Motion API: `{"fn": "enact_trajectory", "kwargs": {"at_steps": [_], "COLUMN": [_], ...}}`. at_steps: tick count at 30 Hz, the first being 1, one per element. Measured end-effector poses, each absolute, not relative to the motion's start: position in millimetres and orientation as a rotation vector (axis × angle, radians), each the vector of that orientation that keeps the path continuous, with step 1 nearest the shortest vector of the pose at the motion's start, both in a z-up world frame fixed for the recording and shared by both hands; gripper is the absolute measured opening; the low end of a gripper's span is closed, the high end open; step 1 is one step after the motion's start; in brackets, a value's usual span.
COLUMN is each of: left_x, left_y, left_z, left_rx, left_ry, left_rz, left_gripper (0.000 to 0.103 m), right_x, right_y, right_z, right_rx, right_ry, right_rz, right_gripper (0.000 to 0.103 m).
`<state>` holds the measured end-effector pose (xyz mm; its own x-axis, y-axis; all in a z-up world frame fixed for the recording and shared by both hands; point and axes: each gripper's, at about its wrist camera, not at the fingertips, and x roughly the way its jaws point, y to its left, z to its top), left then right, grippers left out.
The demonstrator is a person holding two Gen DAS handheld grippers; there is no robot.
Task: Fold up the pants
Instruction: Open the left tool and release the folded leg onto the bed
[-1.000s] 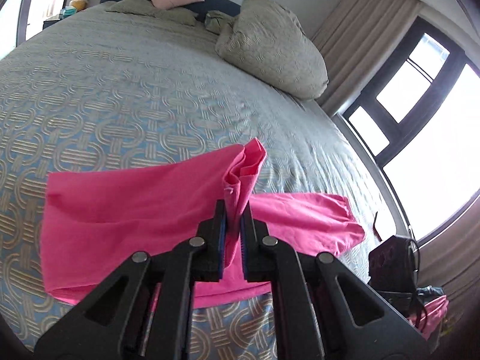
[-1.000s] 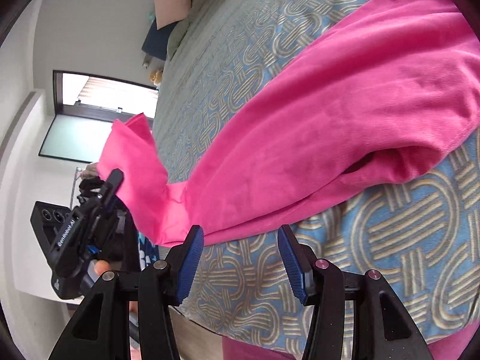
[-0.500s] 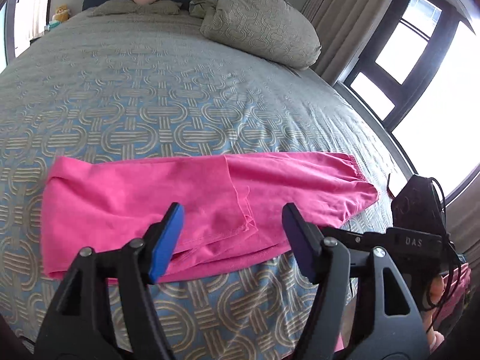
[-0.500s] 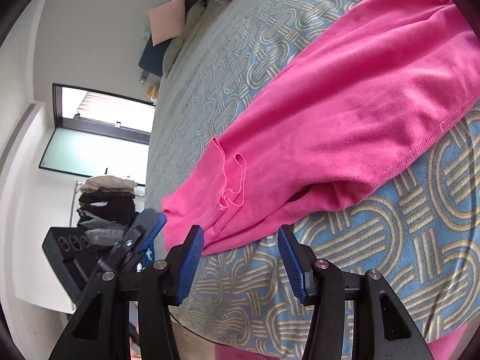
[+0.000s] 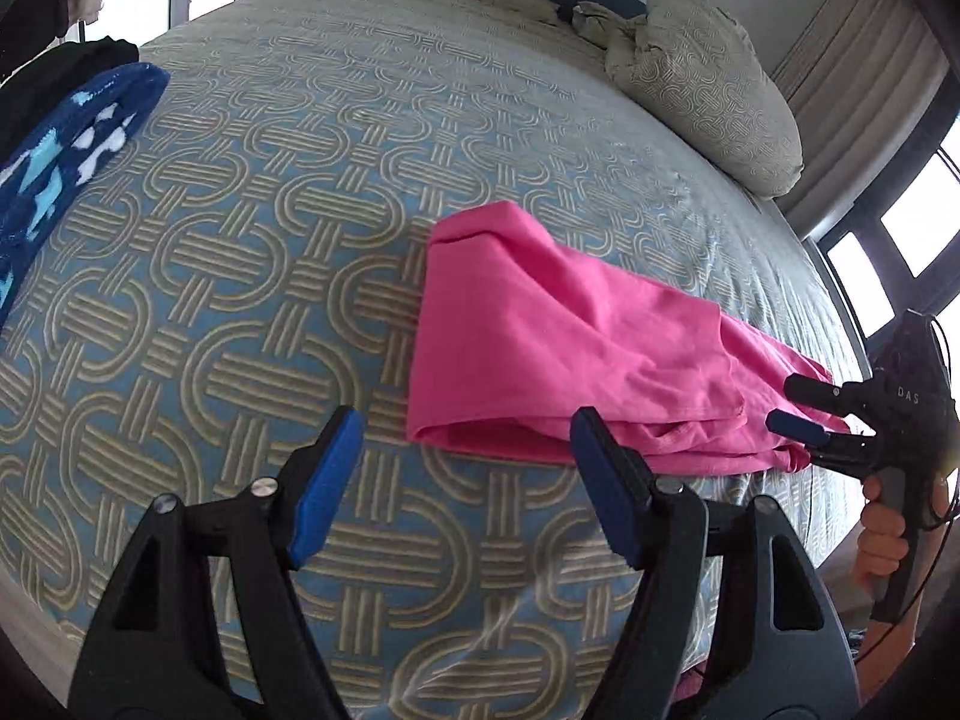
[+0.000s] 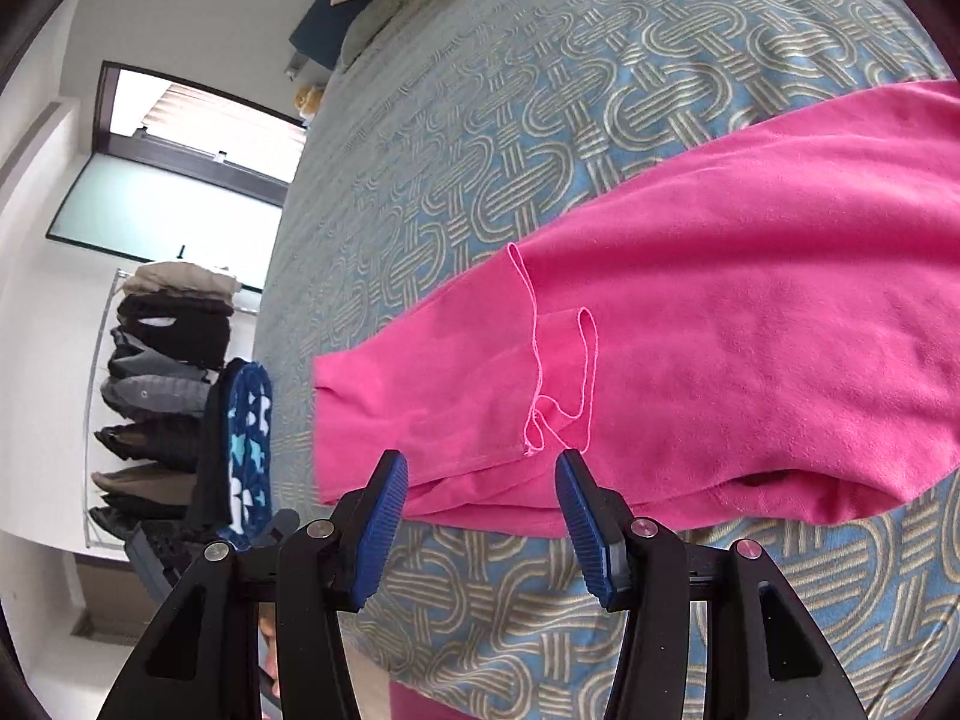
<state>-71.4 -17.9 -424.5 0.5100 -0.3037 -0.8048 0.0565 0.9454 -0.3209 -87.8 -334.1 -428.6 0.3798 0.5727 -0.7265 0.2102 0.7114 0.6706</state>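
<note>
The left tool (image 5: 462, 480) is held with its two blue-padded fingers (image 5: 324, 483) spread wide apart, nothing between them, pointing forward and slightly downward. Its black arms fan outward from the bottom of the left wrist view, the silver pivot screws showing on each side.

The right tool (image 6: 483, 516) is likewise spread, its ribbed blue pads (image 6: 582, 525) well apart and gripping nothing. In the left wrist view the right tool (image 5: 807, 411) comes in from the right edge, fingers parted, pointing leftward. The person's right hand (image 5: 885, 531) wraps around its handle, fingers curled on the grip below the black body.
</note>
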Motion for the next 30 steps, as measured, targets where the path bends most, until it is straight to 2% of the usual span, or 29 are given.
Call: {"fn": "enact_trajectory", "kwargs": {"at_steps": [12,15,19,24,30], "left_x": [-53,-50,-49,-48,-51], "left_y": [-35,-36,-36,-34,-33], "left_z": [-443,-444,-443,-444,-441], "left_rx": [-0.233,-0.242,-0.228,-0.216,-0.224], "left_ry": [1.029,1.037,1.032,1.039,1.038], "left_rz": [-0.281,-0.282,-0.287,-0.282,-0.279], "left_gripper": [0.073,0.072,0.072,0.072,0.072], "right_x": [-60,-58,-73,-79,-79], "right_y": [-323,-306,-297,-336,-346], "right_z": [-460,-468,-454,-443,-460], "right_rx": [0.885,0.931,0.983,0.822,0.863], "right_ry": [1.240,1.282,1.245,1.221,1.261], "right_rz": [0.261,0.372,0.624,0.323,0.231], "right_gripper": [0.052,0.055,0.055,0.055,0.055]}}
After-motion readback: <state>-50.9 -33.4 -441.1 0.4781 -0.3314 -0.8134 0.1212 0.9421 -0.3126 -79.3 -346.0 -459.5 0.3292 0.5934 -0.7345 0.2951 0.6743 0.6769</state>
